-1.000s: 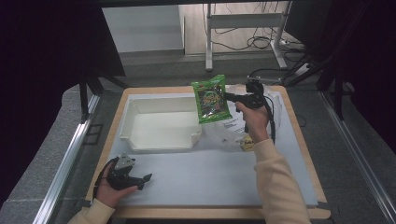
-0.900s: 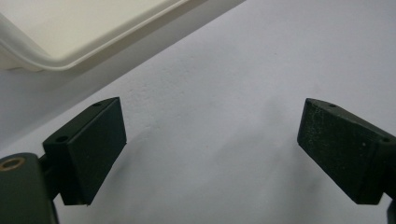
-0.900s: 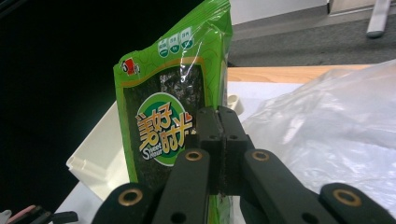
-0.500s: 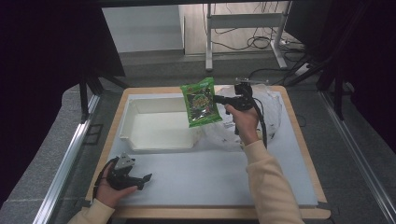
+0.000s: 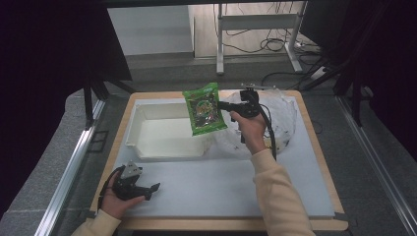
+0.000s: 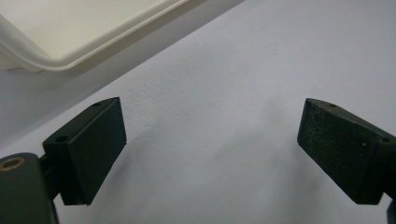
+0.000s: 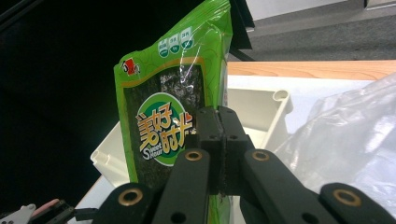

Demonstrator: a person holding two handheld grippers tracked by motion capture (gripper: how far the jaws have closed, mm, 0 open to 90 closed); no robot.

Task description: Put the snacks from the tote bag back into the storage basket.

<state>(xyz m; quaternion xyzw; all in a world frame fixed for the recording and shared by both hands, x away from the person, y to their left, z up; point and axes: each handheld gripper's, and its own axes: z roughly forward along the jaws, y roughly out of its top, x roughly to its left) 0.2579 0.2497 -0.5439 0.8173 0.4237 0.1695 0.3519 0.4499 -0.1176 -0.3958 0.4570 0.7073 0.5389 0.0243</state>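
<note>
A green snack packet [image 5: 204,108] hangs in the air over the right end of the white tray [image 5: 147,115]. My right gripper [image 5: 226,105] is shut on the packet's edge. In the right gripper view the packet [image 7: 173,116] stands upright with its printed label facing me, pinched by that gripper [image 7: 219,135] between closed jaws, and the tray [image 7: 261,107] lies behind it. My left gripper [image 5: 152,189] rests low on the white mat near the front left corner. It is open, with nothing between its fingers [image 6: 88,144] in the left gripper view.
A crumpled clear plastic bag [image 5: 280,120] lies on the mat right of the tray, under my right hand. The white mat [image 5: 236,182] covers a wooden table [image 5: 339,196]. A corner of the tray [image 6: 56,42] is just ahead of the left gripper.
My right gripper has carried the green packet to the left, from above the plastic bag to above the tray's right end. The left gripper has stayed in place.
</note>
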